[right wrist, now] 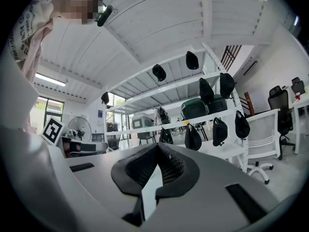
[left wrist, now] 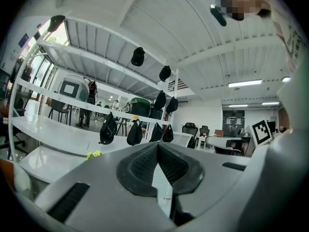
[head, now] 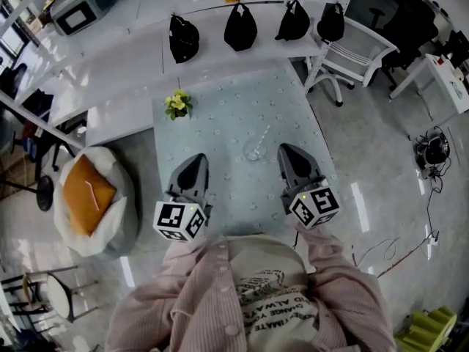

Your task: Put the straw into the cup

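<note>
A clear glass cup (head: 254,152) stands on the pale dotted tablecloth (head: 220,116), and a thin clear straw (head: 263,133) leans out of it toward the far right. My left gripper (head: 196,160) hovers over the table's near left part, left of the cup, shut and holding nothing. My right gripper (head: 286,151) hangs just right of the cup, also shut and holding nothing. In the left gripper view the left gripper (left wrist: 157,145) points level at the shelves. In the right gripper view the right gripper (right wrist: 157,145) does the same. Neither gripper view shows cup or straw.
A small yellow flower plant (head: 177,103) sits at the table's far left corner. Black bags (head: 240,26) hang on the white rack behind it. A white beanbag with an orange cushion (head: 88,194) lies left of the table. A white chair (head: 353,53) stands at the far right.
</note>
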Demonstrator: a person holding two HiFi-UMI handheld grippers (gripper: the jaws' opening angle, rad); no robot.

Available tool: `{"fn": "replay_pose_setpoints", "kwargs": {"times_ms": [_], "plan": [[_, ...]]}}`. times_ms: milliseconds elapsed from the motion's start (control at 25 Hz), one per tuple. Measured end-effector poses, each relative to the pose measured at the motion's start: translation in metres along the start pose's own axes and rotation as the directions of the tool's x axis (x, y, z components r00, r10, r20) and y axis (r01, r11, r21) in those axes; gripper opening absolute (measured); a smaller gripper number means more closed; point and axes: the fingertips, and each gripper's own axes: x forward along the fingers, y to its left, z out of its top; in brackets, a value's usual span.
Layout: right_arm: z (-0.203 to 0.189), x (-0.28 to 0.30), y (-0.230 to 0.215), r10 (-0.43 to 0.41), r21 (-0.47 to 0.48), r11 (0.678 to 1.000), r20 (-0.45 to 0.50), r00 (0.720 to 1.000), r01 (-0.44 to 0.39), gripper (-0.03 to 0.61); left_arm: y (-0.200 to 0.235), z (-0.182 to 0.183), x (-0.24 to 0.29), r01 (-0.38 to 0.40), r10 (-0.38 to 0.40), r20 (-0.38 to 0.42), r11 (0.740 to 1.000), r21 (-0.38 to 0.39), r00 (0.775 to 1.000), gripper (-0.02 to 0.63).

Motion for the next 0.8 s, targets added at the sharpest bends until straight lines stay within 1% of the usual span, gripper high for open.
{"fn": "replay_pose_setpoints", "kwargs": {"times_ms": [280,560,800], "plan": [[0.0003,0.0008,0.0022,-0.001,-0.020,1.000,-0.001,1.000,0.001,-0.001,0.0018,0.0020,-0.0005,-0.005,0.005,0.001,1.000,0.005,1.000,-0.003],[-0.0010,-0.0021,0.0024,-0.007,-0.040,0.999,0.002,1.000,0.007,-0.001,-0.0021,0.0009,0.0004,-0.001,0.001,-0.006,0.999,0.034,1.000,-0.003],[0.0004,-0.0005,0.0041,-0.007,-0.050,0.999,0.003,1.000,0.008,-0.001,0.0010,0.0021,0.0003,-0.005,0.005,-0.003,0.999,0.034,1.000,-0.003]]}}
